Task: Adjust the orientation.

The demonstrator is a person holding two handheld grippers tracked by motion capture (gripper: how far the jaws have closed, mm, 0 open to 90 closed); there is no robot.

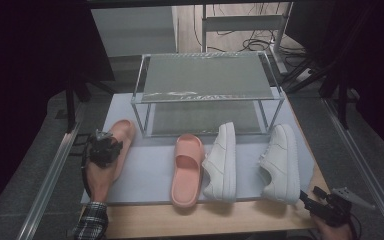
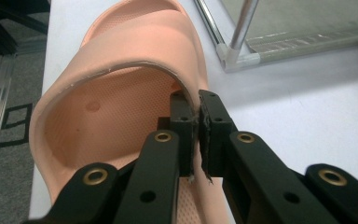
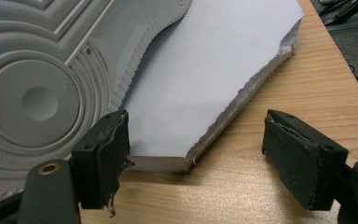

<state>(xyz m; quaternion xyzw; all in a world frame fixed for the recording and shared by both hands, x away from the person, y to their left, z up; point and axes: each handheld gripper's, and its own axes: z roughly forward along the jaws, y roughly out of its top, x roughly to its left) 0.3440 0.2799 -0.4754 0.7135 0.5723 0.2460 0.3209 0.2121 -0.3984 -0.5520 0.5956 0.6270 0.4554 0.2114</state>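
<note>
Two black jaws of the left gripper (image 2: 196, 123) are pinched tight on the thin strap edge of a salmon-pink rubber slide sandal (image 2: 121, 93), one pad inside the strap, one outside. That sandal sits at the left end of the pale grey foam mat (image 1: 150, 170), just beside the corner post of the metal-framed two-shelf glass rack (image 1: 207, 75). Its matching pink slide (image 1: 187, 170) lies mid-mat, touching a white leather sneaker (image 1: 222, 162); the second white sneaker (image 1: 282, 162) rests well to the right. Over there the right gripper (image 3: 196, 158) hangs with jaws spread wide, nothing between them, hovering over the wooden tabletop (image 3: 284, 107) at the mat's near corner, close to that sneaker's ribbed sole.
</note>
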